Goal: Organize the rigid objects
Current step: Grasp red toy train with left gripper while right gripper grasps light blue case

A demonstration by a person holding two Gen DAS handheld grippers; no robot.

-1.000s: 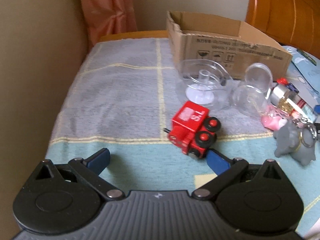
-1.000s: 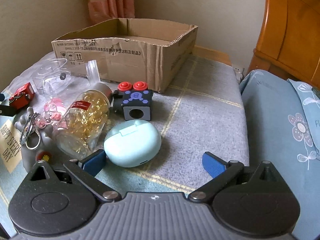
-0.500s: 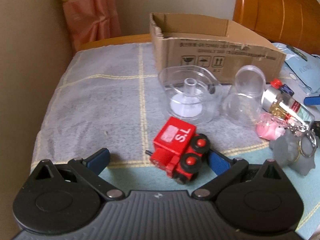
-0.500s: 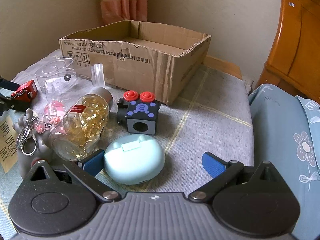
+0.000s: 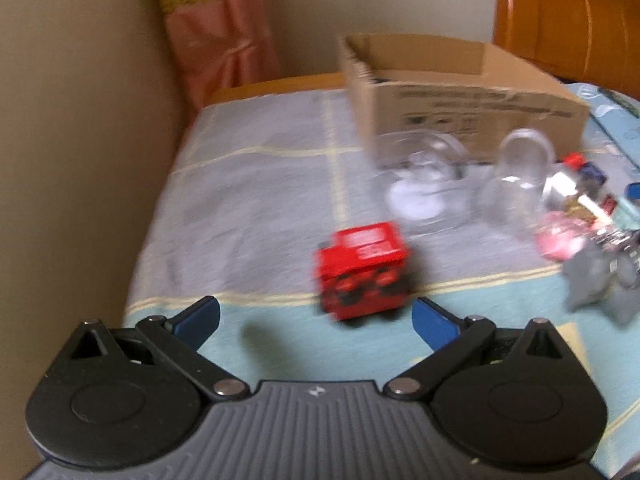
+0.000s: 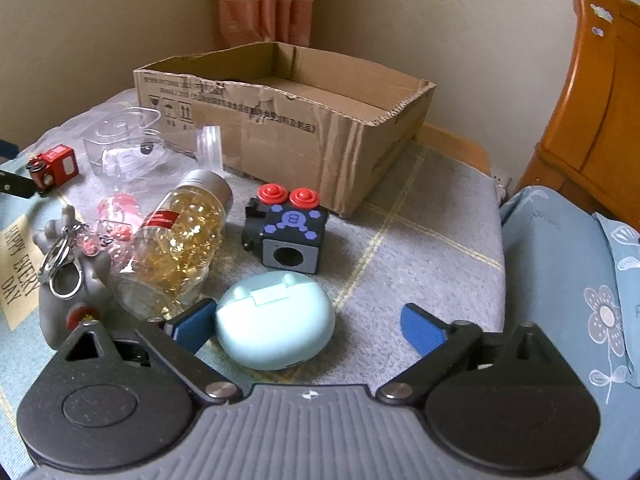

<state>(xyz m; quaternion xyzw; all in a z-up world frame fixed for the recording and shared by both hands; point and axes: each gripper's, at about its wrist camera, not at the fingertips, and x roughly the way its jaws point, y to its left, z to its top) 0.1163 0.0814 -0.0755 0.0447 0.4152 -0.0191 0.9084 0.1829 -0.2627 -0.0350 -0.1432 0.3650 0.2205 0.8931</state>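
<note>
A red toy train [image 5: 362, 270] lies on the cloth just ahead of my open left gripper [image 5: 316, 318], between its fingertips but a little beyond them; the left view is blurred. The train also shows far left in the right wrist view [image 6: 54, 166]. My right gripper [image 6: 308, 326] is open, its left finger beside a pale blue oval case [image 6: 276, 320]. An open cardboard box [image 6: 288, 120] stands behind, also in the left wrist view [image 5: 460, 88].
A capsule bottle [image 6: 176, 236], a black fidget cube [image 6: 286, 234], a grey elephant keychain [image 6: 70, 276], a pink charm [image 6: 114, 216] and clear plastic containers [image 6: 124, 148] lie before the box. A wall runs along the left, a wooden headboard [image 6: 592, 112] and blue bedding [image 6: 568, 272] on the right.
My left gripper has swung right, so the train now sits nearer the middle between its fingers and looks turned. My right gripper has closed in on the pale blue case.
</note>
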